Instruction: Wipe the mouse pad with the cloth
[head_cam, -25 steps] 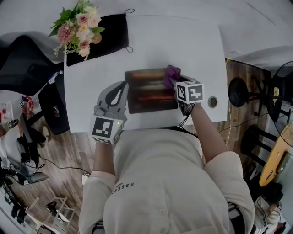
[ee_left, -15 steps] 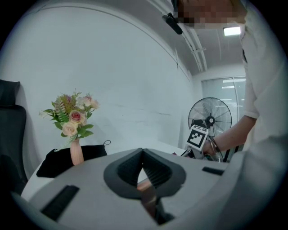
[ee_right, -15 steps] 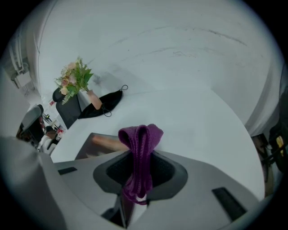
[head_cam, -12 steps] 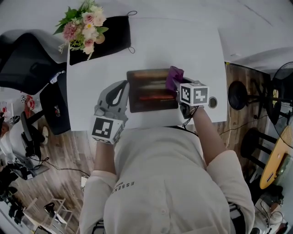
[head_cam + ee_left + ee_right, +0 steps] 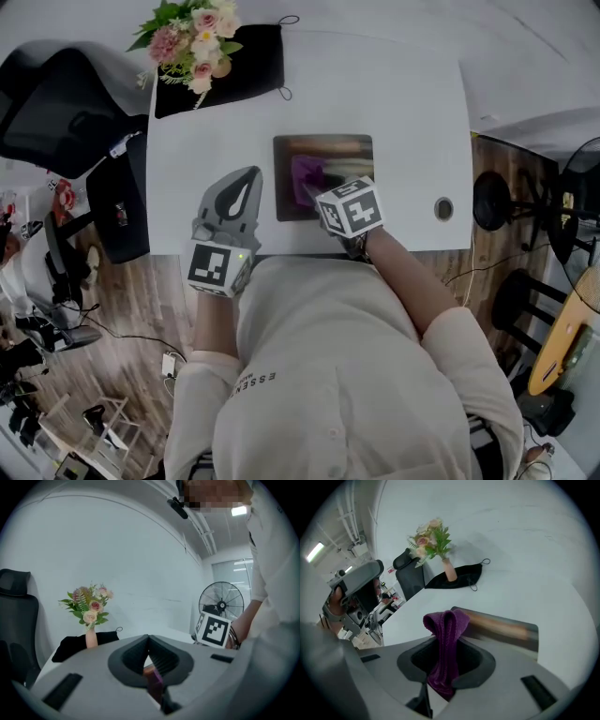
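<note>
A dark rectangular mouse pad [image 5: 342,155] lies on the white table [image 5: 412,112]. A bunched purple cloth [image 5: 307,173] rests on the pad's left-middle part. My right gripper [image 5: 317,192] is shut on this cloth and reaches in from the pad's near edge. In the right gripper view the cloth [image 5: 446,625] stands up between the jaws of the right gripper [image 5: 447,643], with the mouse pad [image 5: 501,627] just beyond. My left gripper [image 5: 247,176] sits on the table left of the pad, shut and holding nothing. The left gripper [image 5: 149,639] points towards the pad.
A vase of flowers [image 5: 192,37] stands on a black fabric piece [image 5: 234,70] at the table's back left. A round cable hole [image 5: 443,208] is near the right front. An office chair [image 5: 56,112] stands left of the table. A standing fan [image 5: 221,604] is at the right.
My right gripper has dragged the purple cloth from the pad's right far corner leftward and nearer, to the pad's left-middle. The left gripper has stayed where it was.
</note>
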Demonstrator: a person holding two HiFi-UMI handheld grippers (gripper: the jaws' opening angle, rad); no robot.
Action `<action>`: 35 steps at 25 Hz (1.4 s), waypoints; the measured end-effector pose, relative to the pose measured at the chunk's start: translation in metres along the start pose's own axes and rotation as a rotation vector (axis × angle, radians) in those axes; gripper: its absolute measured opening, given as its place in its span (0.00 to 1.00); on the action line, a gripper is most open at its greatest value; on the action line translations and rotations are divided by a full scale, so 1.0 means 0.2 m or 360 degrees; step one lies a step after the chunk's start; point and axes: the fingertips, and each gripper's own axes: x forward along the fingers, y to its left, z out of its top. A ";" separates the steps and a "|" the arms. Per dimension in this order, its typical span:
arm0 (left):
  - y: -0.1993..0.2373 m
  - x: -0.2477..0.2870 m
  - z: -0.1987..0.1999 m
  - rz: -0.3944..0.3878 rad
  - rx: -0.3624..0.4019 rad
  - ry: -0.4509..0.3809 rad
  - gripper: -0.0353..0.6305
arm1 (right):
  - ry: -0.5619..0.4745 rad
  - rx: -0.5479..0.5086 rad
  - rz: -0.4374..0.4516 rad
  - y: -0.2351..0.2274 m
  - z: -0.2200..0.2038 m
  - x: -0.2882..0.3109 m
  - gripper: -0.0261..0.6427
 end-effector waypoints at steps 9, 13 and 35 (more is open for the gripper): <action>0.04 -0.10 -0.04 0.0071 -0.0005 0.0016 0.05 | 0.0075 -0.0101 0.0098 0.21 0.04 0.20 0.19; 0.05 -0.11 -0.03 0.0085 -0.0026 0.0030 0.05 | 0.0126 -0.0091 0.0067 0.18 0.01 0.26 0.19; -0.06 0.06 0.01 -0.0025 0.0078 0.0035 0.05 | 0.0172 0.0088 -0.0007 -0.13 -0.11 0.09 0.19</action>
